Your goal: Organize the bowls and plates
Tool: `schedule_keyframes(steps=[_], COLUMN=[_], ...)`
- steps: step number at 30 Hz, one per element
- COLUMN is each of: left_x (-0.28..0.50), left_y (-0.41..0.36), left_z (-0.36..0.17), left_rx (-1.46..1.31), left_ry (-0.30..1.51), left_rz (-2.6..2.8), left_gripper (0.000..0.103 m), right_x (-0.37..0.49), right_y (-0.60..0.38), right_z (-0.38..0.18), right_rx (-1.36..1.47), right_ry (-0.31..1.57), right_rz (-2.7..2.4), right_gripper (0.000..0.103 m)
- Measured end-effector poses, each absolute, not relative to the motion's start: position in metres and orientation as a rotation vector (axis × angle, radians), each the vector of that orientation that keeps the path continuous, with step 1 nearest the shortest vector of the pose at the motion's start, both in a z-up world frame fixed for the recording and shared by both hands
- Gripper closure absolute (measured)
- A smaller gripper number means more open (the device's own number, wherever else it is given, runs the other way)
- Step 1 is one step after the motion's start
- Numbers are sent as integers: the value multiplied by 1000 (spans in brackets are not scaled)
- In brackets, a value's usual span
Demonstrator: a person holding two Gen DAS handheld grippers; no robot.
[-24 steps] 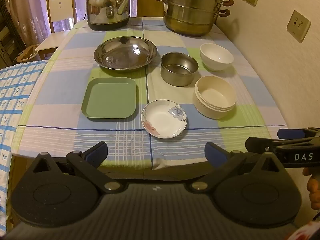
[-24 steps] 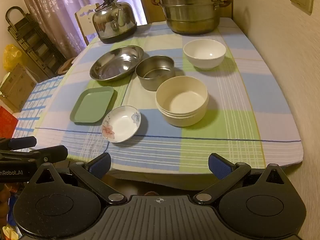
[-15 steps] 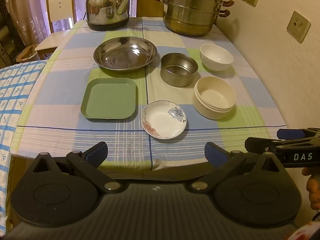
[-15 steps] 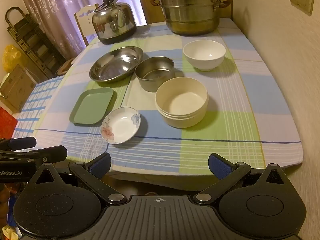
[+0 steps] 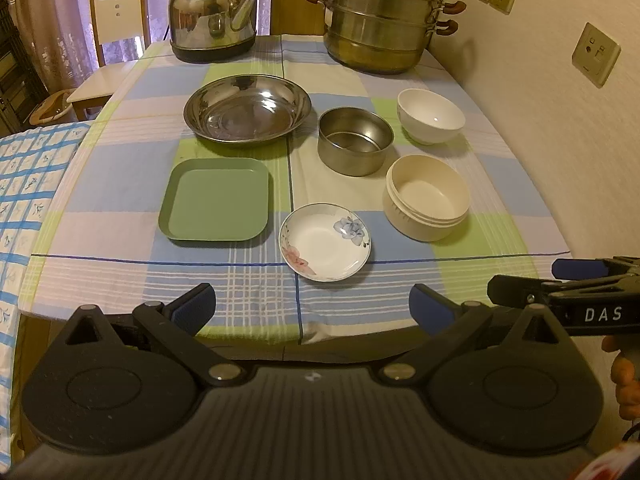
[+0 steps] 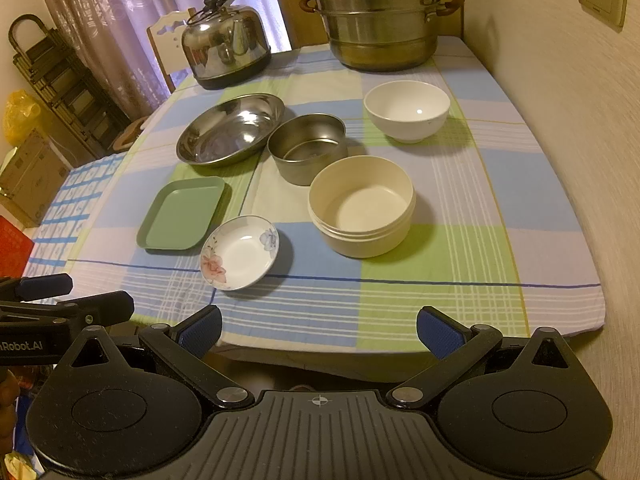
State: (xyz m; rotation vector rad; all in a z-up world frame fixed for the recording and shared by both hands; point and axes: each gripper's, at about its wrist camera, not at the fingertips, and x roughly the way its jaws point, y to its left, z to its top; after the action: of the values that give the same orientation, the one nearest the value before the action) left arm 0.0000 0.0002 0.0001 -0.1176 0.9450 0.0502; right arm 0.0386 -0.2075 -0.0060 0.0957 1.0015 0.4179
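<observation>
Checked cloth covers table (image 5: 100, 184); steel plate (image 5: 247, 110), green tray (image 5: 214, 205), floral saucer (image 5: 325, 242) at left; steel bowl (image 5: 355, 141), white bowl (image 5: 431, 116), cream bowl (image 5: 426, 198) at right; left gripper (image 5: 312, 306), right gripper (image 6: 319, 330) short of table edge, jaws spread, empty.

We see a counter (image 5: 120, 184) under a checked cloth against a cream wall (image 5: 560, 140) with sockets (image 5: 595, 54). Behind it stand a white chair (image 5: 116, 20) and sheer curtains (image 6: 116, 20), all in warm dim light.

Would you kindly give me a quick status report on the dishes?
Both claws open, empty, short of the table edge. Floral saucer, green tray, three bowls untouched, unstacked. Nothing in the way.
</observation>
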Motion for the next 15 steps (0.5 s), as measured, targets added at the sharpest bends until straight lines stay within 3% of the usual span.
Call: schedule_keyframes(steps=[15], left_x=[4], left_y=[-1], left_z=[-1], left_rx=[-121], left_ry=[946], left_rz=[52], left_gripper=[0], right_x=[39], right_y=[-207], right_z=[-5], right_rx=[95], right_ry=[1002], right_rz=[417], right_gripper=[0])
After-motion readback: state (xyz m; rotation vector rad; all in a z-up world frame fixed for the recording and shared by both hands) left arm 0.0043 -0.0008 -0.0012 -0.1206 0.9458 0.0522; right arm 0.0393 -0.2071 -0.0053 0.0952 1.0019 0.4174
